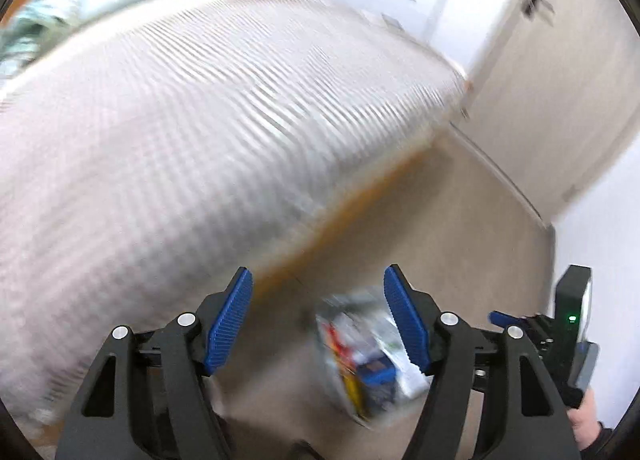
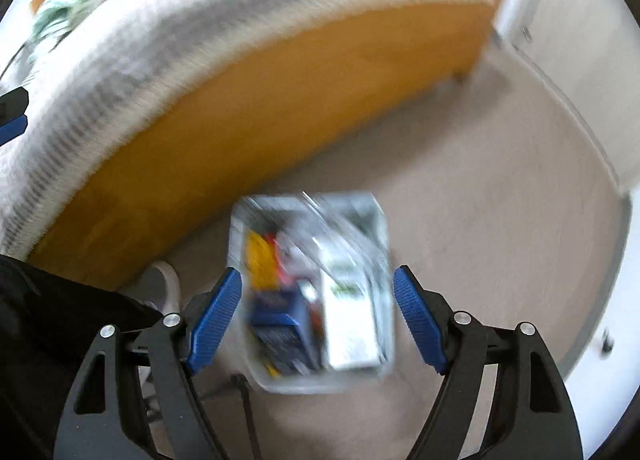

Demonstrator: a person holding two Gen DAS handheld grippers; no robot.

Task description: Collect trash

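Trash bin [image 2: 312, 288]: clear, blurred, being shown crammed with yellow, blue, white packaging
Place: floor [image 2: 480, 219]
Left gripper [image 1: 318, 320]: being held wide, empty
Right gripper [image 2: 318, 320]: being held wide, empty

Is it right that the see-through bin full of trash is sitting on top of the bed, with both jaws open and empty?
Not quite. The bin sits on the floor beside the bed, not on top of it; the right wrist view shows this. The rest holds: the left gripper and right gripper have open, empty jaws.
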